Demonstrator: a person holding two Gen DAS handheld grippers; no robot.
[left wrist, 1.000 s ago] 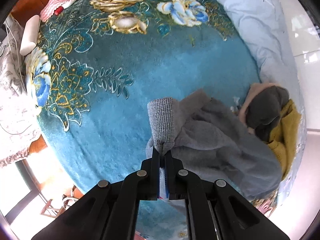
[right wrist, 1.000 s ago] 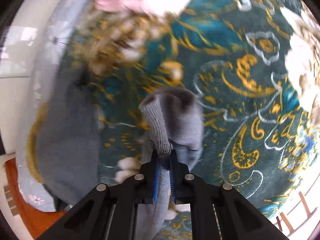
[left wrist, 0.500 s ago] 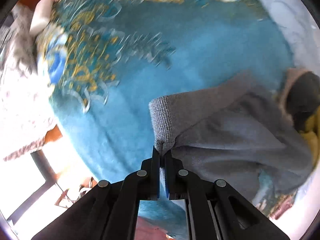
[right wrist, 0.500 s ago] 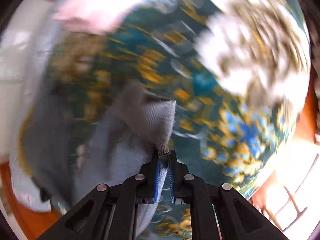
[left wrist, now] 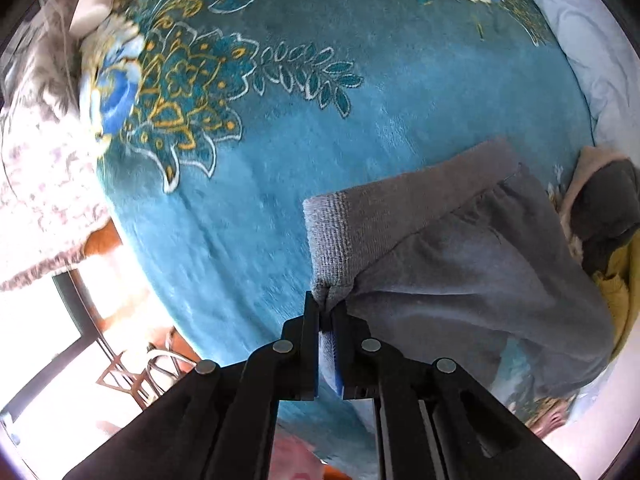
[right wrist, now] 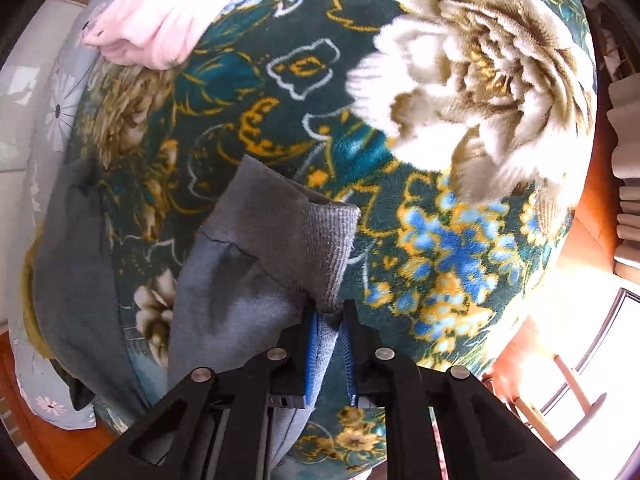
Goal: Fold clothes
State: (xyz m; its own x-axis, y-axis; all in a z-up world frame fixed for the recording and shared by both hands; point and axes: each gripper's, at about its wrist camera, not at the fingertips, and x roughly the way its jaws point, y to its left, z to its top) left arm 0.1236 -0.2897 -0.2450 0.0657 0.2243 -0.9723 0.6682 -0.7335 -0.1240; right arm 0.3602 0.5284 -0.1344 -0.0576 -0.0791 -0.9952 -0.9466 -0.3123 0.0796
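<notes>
Grey garment point(left wrist: 460, 264) pinched at its ribbed band by both our grippers, above the flowered blanket point(left wrist: 248, 184).

In the left wrist view, our left gripper point(left wrist: 328, 314) is clamped on a band corner; the cloth trails away to the right toward a clothes pile point(left wrist: 608, 224). In the right wrist view, our right gripper point(right wrist: 330, 312) nips the band point(right wrist: 328, 248); the cloth runs left and down.

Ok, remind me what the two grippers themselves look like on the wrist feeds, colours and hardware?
Both look alike. The left gripper has matte black angular fingers, jointed linkage bars with round silver pivot pins, and blue pads on the inner finger faces. The right gripper is the same black build; its blue pads look ribbed. No cables, markings, hands or sleeves show in either view.
</notes>
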